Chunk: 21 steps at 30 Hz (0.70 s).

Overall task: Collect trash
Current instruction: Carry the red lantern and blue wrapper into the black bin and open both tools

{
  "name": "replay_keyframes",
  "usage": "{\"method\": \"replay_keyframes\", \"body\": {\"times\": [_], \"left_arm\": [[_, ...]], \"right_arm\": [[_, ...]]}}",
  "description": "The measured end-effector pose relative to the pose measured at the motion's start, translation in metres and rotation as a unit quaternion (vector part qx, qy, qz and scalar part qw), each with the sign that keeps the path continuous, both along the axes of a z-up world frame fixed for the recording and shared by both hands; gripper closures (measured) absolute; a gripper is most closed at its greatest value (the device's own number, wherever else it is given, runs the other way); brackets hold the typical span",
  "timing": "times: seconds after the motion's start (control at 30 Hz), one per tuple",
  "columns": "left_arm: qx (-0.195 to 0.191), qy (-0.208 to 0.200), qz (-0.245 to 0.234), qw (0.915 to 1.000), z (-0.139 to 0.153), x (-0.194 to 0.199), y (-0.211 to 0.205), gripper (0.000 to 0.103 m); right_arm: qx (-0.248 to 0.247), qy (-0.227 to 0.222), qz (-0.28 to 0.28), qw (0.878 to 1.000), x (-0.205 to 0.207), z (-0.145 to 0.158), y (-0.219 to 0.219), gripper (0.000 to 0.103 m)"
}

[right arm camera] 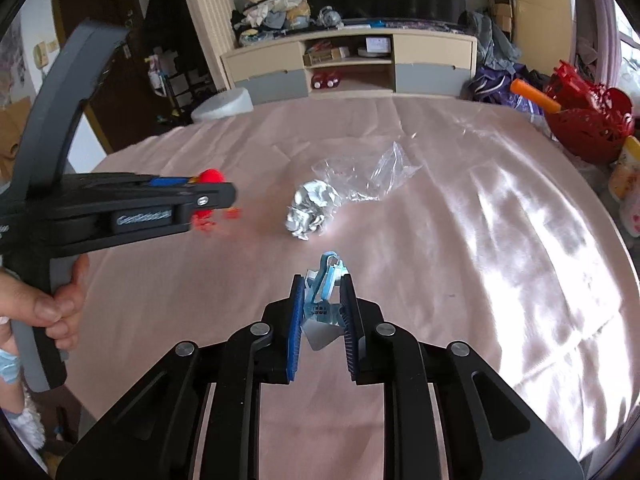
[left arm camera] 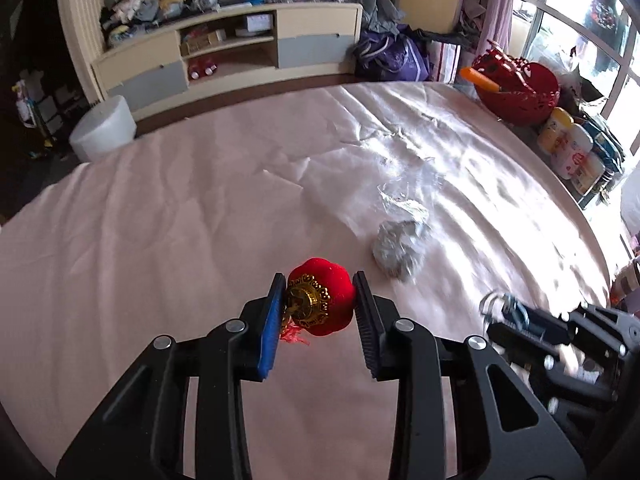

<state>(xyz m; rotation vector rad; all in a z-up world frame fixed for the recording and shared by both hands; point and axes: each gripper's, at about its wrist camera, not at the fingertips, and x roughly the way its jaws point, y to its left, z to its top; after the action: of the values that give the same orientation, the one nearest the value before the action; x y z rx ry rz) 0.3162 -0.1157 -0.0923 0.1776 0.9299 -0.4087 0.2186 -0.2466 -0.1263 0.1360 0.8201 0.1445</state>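
- Two grippers work over a bed point(left arm camera: 160, 220) covered in a pink sheet, and each has something pinched between its pads.
- Left gripper point(left arm camera: 320, 300): jaws narrowed onto a small red lantern ornament point(left arm camera: 324, 296) with a gold cap and a red tassel; the pads press on both of its sides.
- Right gripper point(right arm camera: 322, 308): jaws nearly together, clamped on a crumpled blue-and-white wrapper point(right arm camera: 324, 300) that sticks out past the fingertips.
- Crumpled foil ball point(right arm camera: 310, 210) lies on the sheet near the middle of the bed, ahead of both grippers and held by neither.
- Clear plastic bag point(right arm camera: 368, 180) lies just behind the foil, touching it, toward the far edge.
- Red basket point(left arm camera: 516, 88) sits off the far right corner of the bed.
- A hand point(right arm camera: 52, 304) grips the left gripper's handle at the near left edge.
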Motion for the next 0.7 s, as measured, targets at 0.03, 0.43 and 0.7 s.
{"method": "replay_keyframes", "body": {"times": [0.03,0.43,0.7], "left_arm": [[-0.001,-0.004,0.002,1.0000,0.006,-0.009,0.004,0.071],[-0.016,-0.042,-0.006,0.9990,0.055,-0.143,0.036,0.071],[-0.039,-0.041,-0.022,0.9982,0.053,-0.233,0.049,0.071]], "right_arm": [[0.001,-0.003,-0.001,1.000,-0.005,0.004,0.000,0.084],[0.011,-0.052,0.019,0.998,-0.084,0.048,0.004,0.084],[0.000,-0.071,0.041,0.997,-0.132,0.062,0.013,0.084]]}}
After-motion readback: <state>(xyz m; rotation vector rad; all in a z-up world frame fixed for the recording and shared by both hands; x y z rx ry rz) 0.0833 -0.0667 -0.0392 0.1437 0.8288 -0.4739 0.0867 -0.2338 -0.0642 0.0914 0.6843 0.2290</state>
